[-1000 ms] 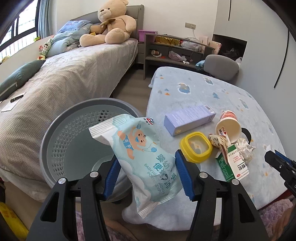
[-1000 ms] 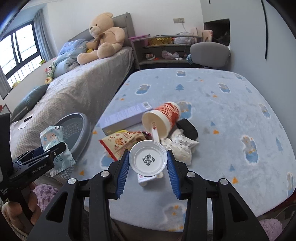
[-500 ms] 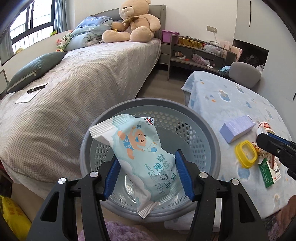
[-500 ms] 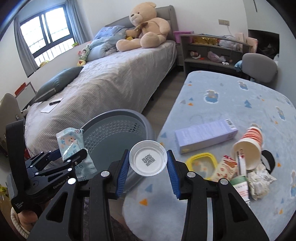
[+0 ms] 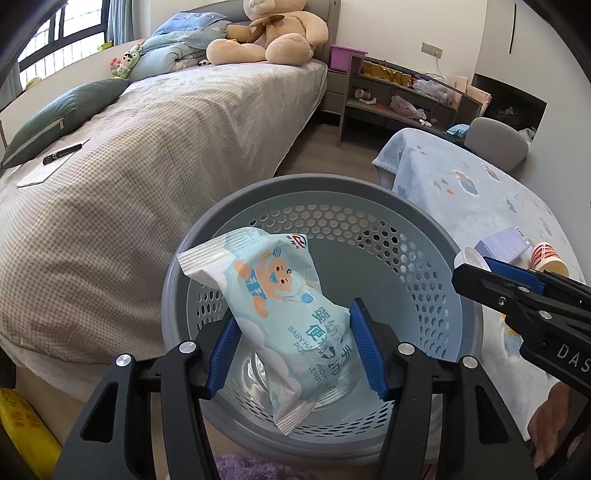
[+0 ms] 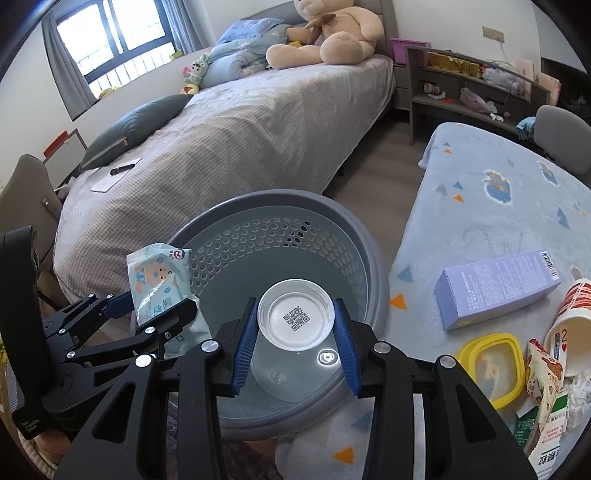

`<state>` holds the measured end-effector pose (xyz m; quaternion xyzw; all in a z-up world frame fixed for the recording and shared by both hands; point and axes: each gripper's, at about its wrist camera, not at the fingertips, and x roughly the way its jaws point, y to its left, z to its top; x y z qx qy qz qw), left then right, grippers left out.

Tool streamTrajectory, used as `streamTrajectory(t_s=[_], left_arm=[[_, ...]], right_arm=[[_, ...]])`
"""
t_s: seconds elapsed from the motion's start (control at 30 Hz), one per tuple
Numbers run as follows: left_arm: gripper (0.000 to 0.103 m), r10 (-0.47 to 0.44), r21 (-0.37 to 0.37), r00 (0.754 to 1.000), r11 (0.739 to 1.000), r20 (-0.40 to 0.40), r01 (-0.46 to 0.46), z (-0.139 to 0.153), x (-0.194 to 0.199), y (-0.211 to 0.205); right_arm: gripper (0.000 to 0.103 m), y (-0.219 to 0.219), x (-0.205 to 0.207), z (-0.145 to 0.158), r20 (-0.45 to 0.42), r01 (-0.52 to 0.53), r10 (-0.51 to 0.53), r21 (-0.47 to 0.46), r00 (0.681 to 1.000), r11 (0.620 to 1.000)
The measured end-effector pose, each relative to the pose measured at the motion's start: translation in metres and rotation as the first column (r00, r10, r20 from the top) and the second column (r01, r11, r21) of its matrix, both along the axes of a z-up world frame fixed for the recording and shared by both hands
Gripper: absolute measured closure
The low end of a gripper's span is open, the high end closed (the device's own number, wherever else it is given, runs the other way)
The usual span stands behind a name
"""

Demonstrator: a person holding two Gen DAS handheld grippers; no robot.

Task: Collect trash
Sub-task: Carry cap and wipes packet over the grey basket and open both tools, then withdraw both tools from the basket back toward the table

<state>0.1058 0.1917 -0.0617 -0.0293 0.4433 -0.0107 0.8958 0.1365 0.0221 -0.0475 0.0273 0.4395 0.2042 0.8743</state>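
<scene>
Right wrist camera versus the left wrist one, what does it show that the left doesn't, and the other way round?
Only the right wrist view shows the yellow lidded container and the QR code on the clear plastic cup that the right gripper holds. Only the left shows the wipes pack's full printed front. Both show the grey basket, lavender box and teddy bear.

The teddy bear [image 5: 271, 35] loses its head at the top edge. At lower right, the milk carton [image 6: 543, 435] runs off frame. Small items on the shelf [image 6: 465, 99] are too small to tell.
</scene>
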Motion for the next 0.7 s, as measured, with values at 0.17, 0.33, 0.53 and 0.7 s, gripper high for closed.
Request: streamTrajectory(t_s=[0.17, 0.33, 0.53, 0.7], left_arm=[[0.046, 0.009, 0.001, 1.0, 1.0, 0.003, -0.009, 0.0002, -0.0006, 0.0041], [0.037, 0.022, 0.01, 1.0, 1.0, 0.003, -0.022, 0.0017, -0.0026, 0.0049], [0.035, 0.028, 0.019, 1.0, 0.999, 0.005, -0.028, 0.0034, -0.0062, 0.0029], [0.034, 0.04, 0.024, 0.999, 0.999, 0.007, -0.041, 0.0039, -0.0085, 0.0046]], right_arm=[[0.052, 0.0011, 0.0014, -0.0006, 0.005, 0.002, -0.002, 0.005, 1.0, 1.0], [0.039, -0.0012, -0.0001, 0.0043, 0.032, 0.011, -0.012, 0.016, 0.999, 1.0], [0.039, -0.0022, -0.0012, 0.006, 0.032, 0.014, -0.014, 0.016, 0.999, 1.0], [0.038, -0.0022, -0.002, 0.006, 0.034, 0.015, -0.015, 0.012, 0.999, 1.0]])
